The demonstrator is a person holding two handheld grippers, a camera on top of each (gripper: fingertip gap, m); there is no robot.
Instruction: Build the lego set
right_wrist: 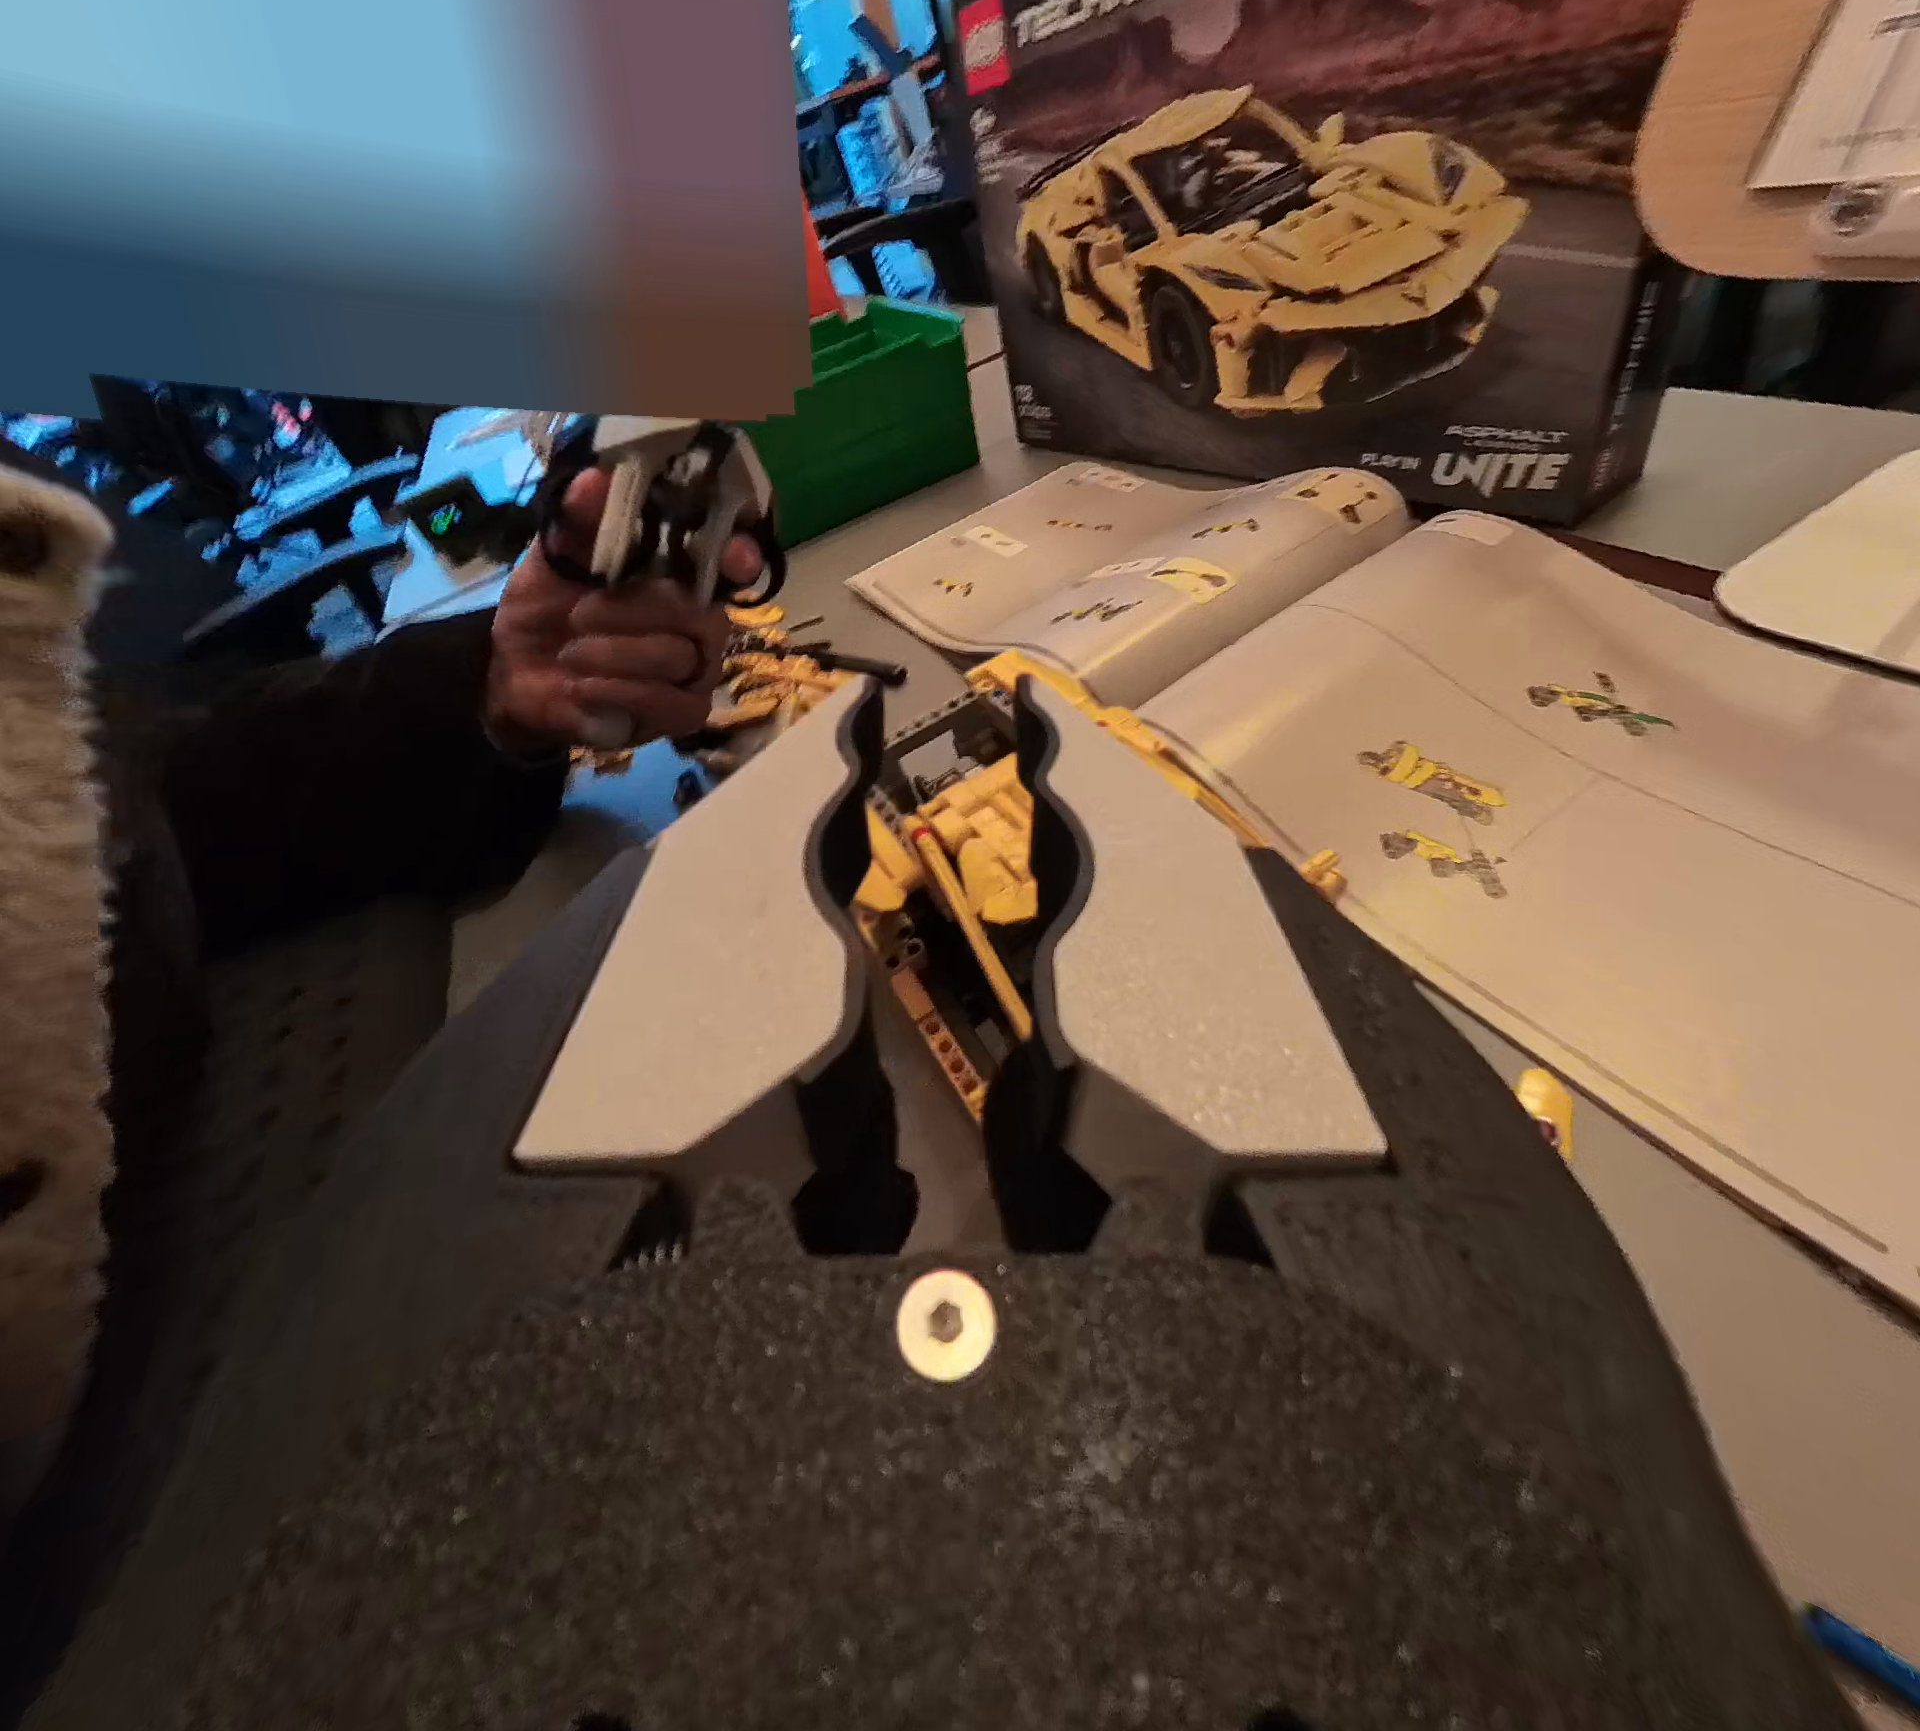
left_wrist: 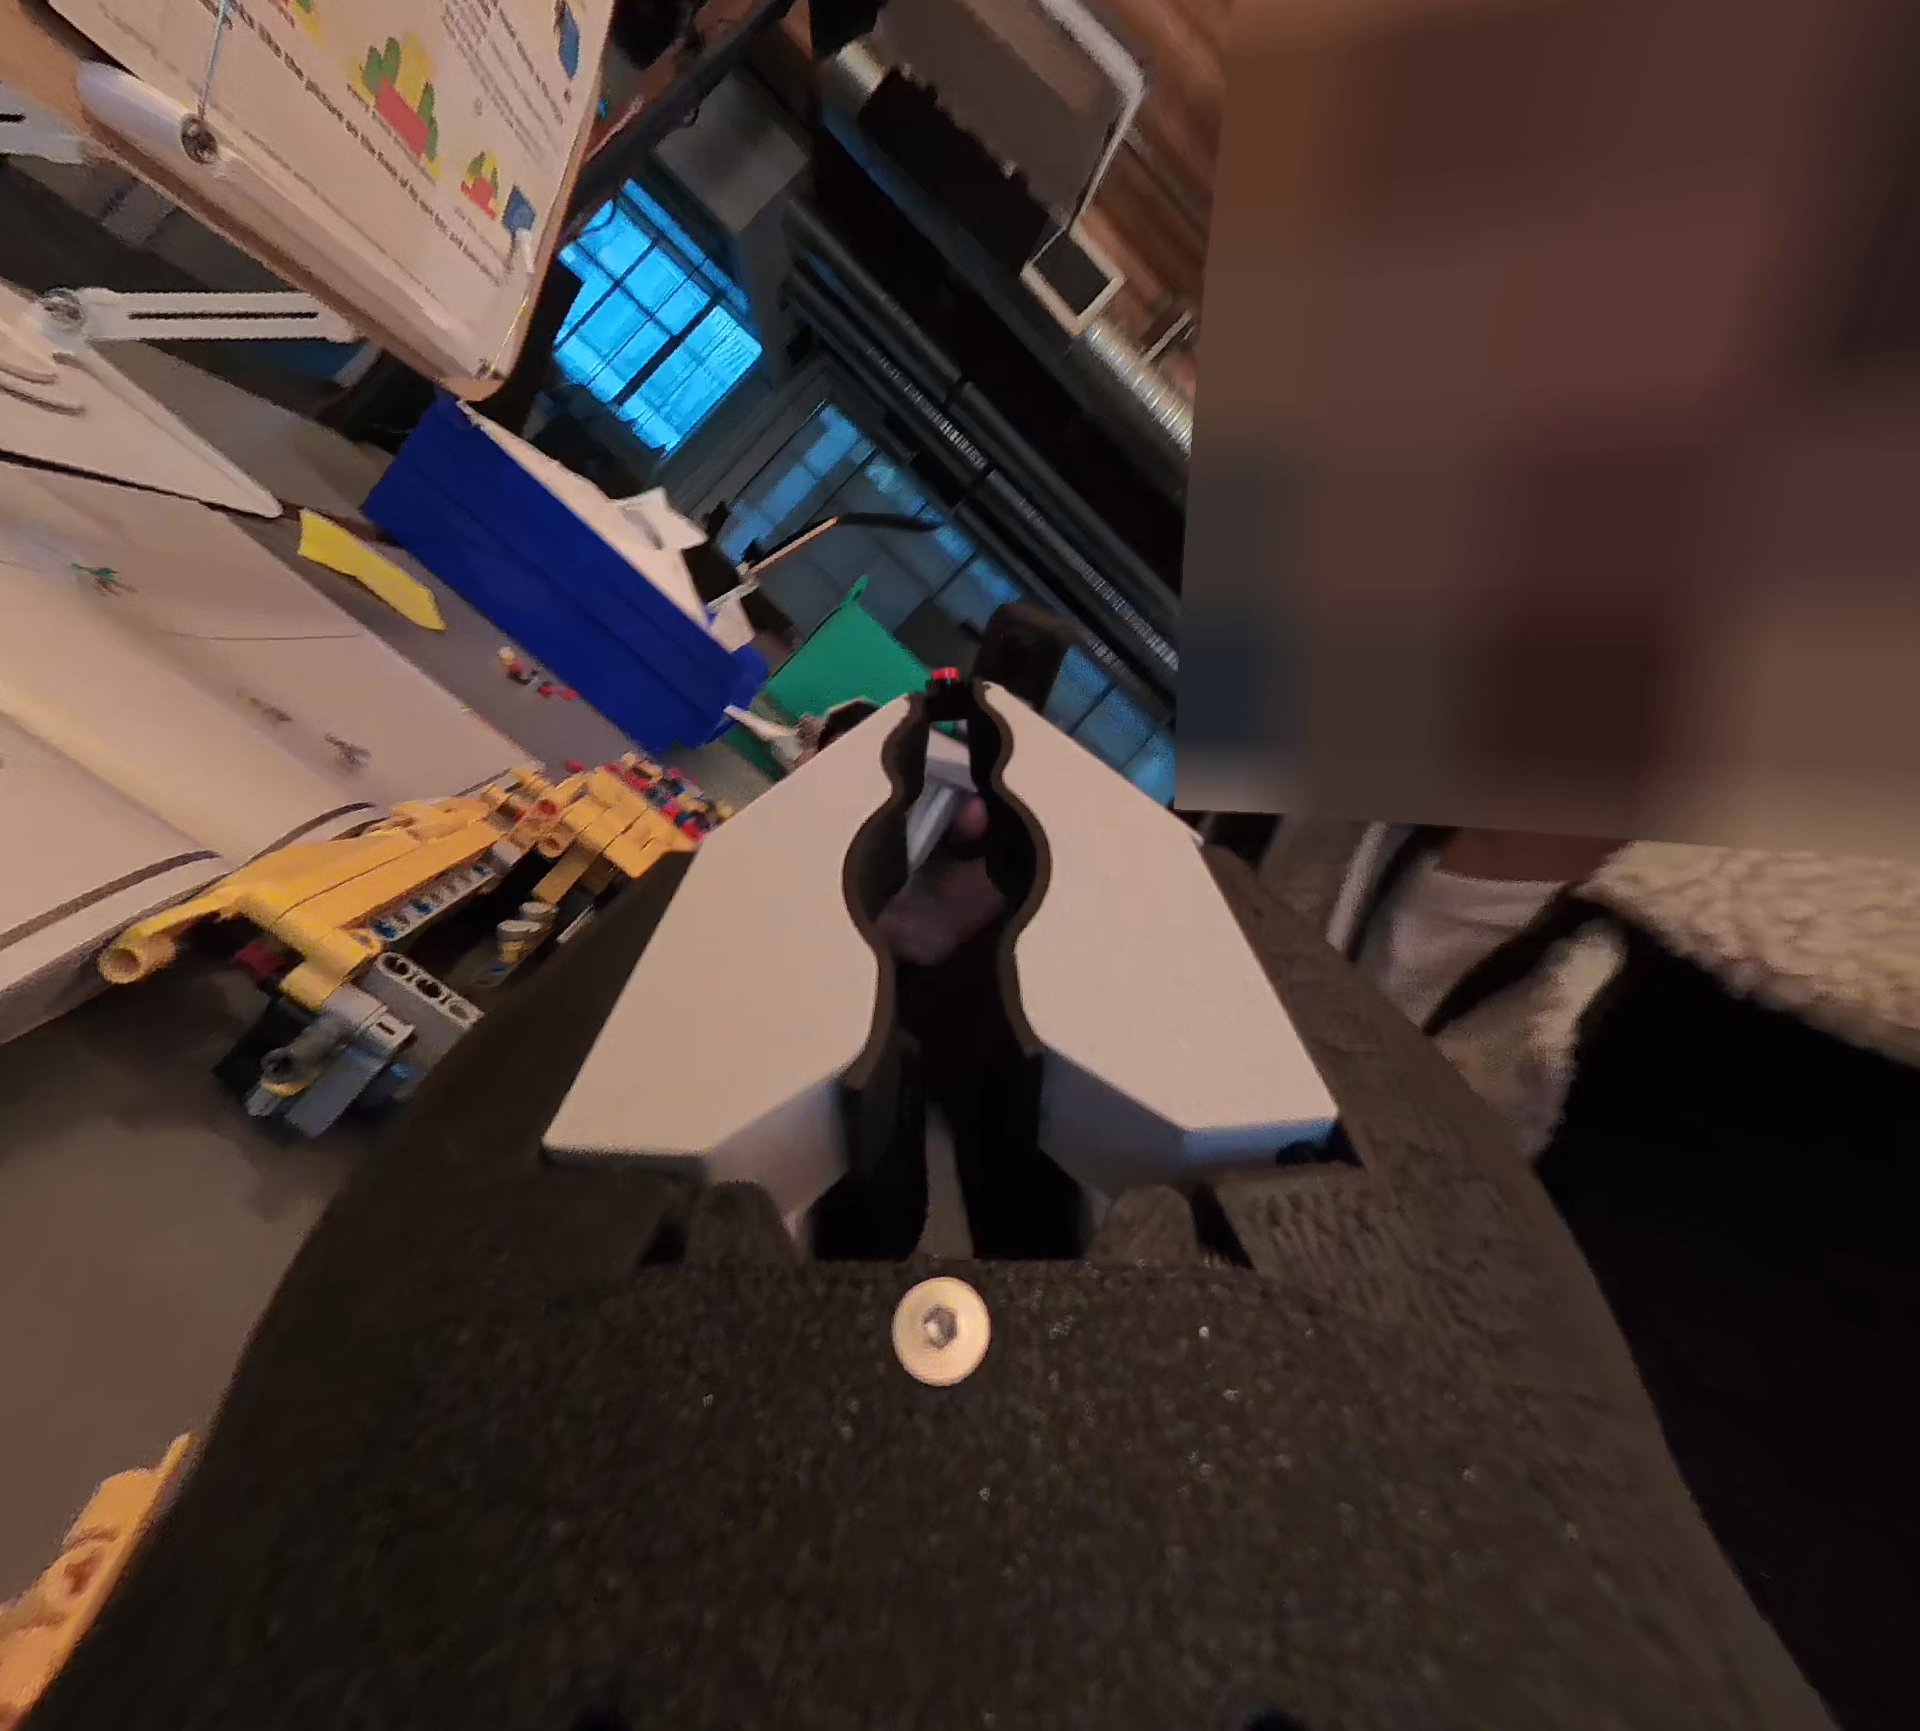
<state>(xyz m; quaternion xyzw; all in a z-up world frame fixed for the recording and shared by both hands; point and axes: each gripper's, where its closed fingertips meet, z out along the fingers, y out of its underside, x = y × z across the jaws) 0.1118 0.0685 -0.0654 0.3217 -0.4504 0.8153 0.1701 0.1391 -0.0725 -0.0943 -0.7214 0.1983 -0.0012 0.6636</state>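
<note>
Now | left gripper [left_wrist: 943, 702] pinches small red-topped piece | right gripper [right_wrist: 948, 707] jaws spread, yellow model [right_wrist: 961, 860] between | printed box [right_wrist: 1320, 227] beyond, glossy manual [right_wrist: 1558, 850] right.

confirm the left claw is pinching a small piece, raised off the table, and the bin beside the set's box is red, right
Not quite: the bin beside the box is green, as the right wrist view shows. The left claw does pinch a small piece, raised off the table.
</note>
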